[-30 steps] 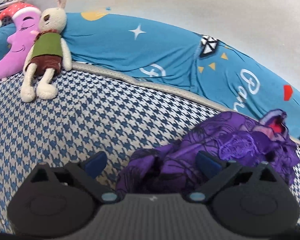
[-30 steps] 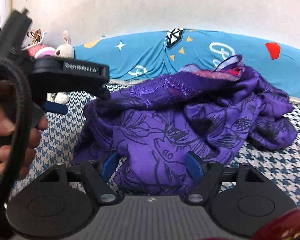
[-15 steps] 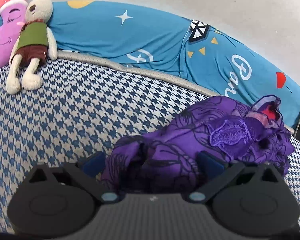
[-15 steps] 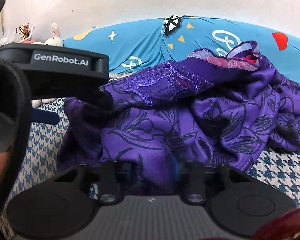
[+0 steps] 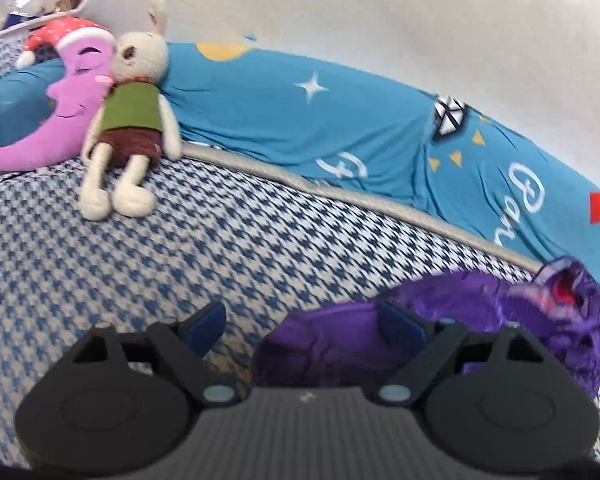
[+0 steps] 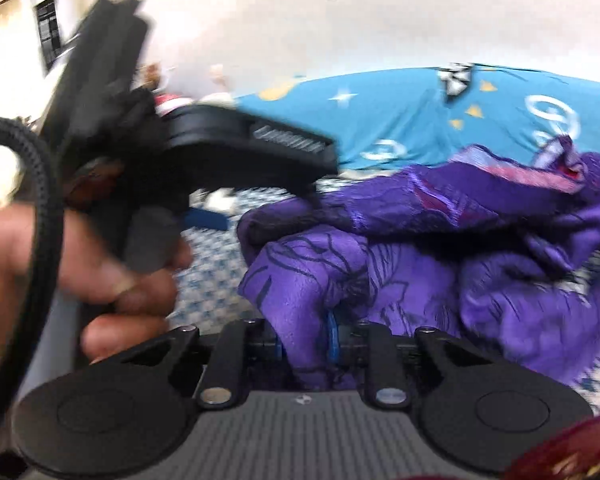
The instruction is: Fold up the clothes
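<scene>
Garment: a crumpled purple garment [image 6: 440,264] with dark line print lies in a heap on the checked bedcover [image 5: 180,248], in front of the blue pillows [image 5: 300,120]
Right gripper: the right gripper [image 6: 306,340] has its fingers drawn narrow, pinching a fold of the garment between the blue pads [image 6: 332,334]
Left gripper: the left gripper [image 5: 304,324] has its fingers spread wide; the left pad sits over bare bedcover, the right pad [image 5: 400,322] against the garment's near edge, with nothing clamped
Left view only: a rabbit doll [image 5: 134,120] in a green top leans on a pink moon cushion [image 5: 60,116] at the far left of the bed; a white basket [image 5: 4,56] stands behind them
Right view only: a hand [image 6: 80,264] grips the left gripper's black handle, blurred, beside a black cable [image 6: 40,208]; a dark red sleeve [image 6: 560,452] shows at the lower right corner
Both views: pale wall [image 5: 380,12] behind the pillows; the garment's pink and red inner lining [image 6: 540,172] faces up at its far end
</scene>
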`<state>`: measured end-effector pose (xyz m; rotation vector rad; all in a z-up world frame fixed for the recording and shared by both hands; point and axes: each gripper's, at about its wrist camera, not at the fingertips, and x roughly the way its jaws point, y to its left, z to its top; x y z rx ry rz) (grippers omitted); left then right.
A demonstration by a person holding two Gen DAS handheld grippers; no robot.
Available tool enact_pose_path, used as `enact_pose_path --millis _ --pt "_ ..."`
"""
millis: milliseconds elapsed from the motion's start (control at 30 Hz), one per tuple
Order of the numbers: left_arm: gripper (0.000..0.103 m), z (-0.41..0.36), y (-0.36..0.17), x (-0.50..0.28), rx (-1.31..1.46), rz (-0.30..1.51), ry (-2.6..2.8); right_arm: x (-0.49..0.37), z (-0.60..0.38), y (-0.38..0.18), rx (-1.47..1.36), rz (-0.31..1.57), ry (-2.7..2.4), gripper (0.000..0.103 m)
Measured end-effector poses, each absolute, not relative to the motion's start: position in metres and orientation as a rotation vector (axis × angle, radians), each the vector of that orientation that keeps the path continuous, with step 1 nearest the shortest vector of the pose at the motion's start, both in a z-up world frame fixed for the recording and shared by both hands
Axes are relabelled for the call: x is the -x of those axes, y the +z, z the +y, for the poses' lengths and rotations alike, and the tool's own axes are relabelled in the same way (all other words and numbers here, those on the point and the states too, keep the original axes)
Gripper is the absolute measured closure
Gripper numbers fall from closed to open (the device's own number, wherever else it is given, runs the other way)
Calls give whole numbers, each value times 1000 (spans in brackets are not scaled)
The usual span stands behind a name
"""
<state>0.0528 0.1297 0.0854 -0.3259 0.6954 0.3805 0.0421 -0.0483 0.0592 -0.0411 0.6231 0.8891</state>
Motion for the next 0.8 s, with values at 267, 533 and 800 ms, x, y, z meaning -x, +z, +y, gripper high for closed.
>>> enact_pose_path --millis 267,533,800 --pt "12 157 103 -24 315 671 399 -7 -29 59 155 619 1001 82" --pt "10 164 107 -12 332 688 369 0 -37 62 191 617 962 68" --pt "4 138 124 -9 284 616 271 6 -66 79 236 558 947 55"
